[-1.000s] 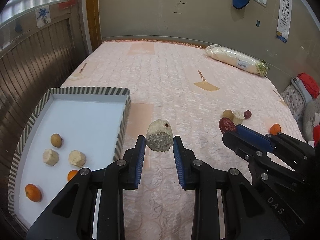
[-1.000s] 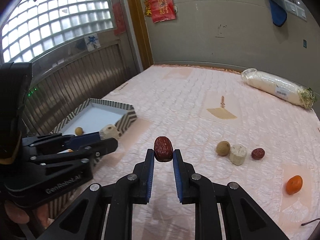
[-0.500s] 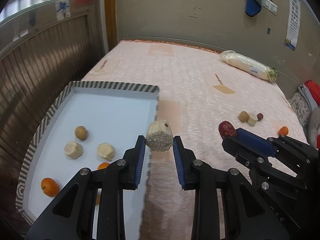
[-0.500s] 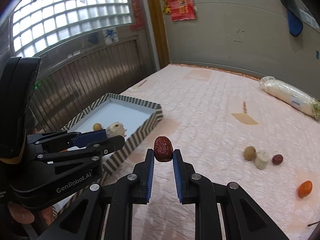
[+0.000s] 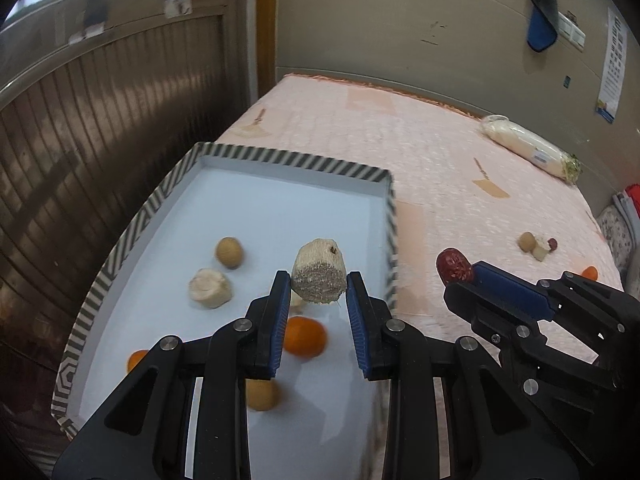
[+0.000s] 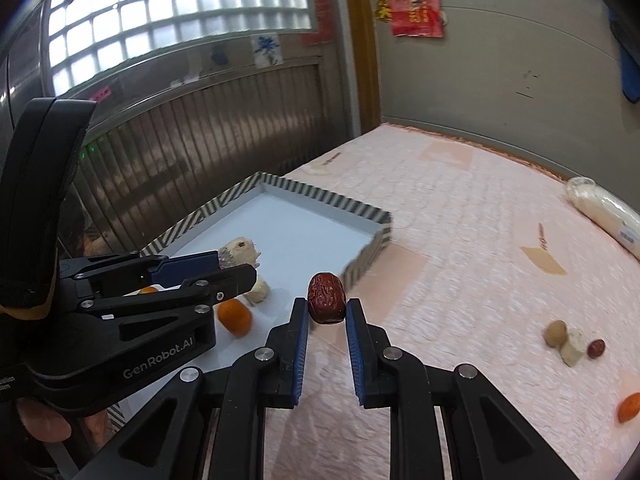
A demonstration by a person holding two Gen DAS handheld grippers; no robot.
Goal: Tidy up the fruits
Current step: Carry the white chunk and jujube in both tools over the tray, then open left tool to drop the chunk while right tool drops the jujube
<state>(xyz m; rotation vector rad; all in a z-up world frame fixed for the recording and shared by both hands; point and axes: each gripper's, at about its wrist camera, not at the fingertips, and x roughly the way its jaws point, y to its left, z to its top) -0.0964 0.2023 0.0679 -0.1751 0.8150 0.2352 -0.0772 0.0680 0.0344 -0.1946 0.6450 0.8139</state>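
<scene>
My left gripper [image 5: 318, 286] is shut on a pale beige fruit chunk [image 5: 319, 277] and holds it above the striped-rim tray [image 5: 288, 161]. The tray has a pale blue floor and holds two oranges [image 5: 305, 336], a tan round fruit [image 5: 229, 252], a beige chunk [image 5: 210, 289] and another tan fruit. My right gripper [image 6: 326, 310] is shut on a red date [image 6: 326, 298], just right of the tray's near corner [image 6: 366, 258]. The left gripper [image 6: 236, 266] also shows in the right wrist view, over the tray.
On the pink quilted bed [image 6: 460, 248], at the right, lie a tan fruit [image 6: 555, 333], a beige chunk [image 6: 572, 347], a small red date [image 6: 595, 348] and an orange [image 6: 629, 407]. A wrapped white bundle [image 5: 528, 151] lies by the far wall. A wood-panelled wall runs along the left.
Both grippers have moved left with their fruit. The left gripper has gone from over the bed to over the tray; the right gripper has come close to the tray's corner.
</scene>
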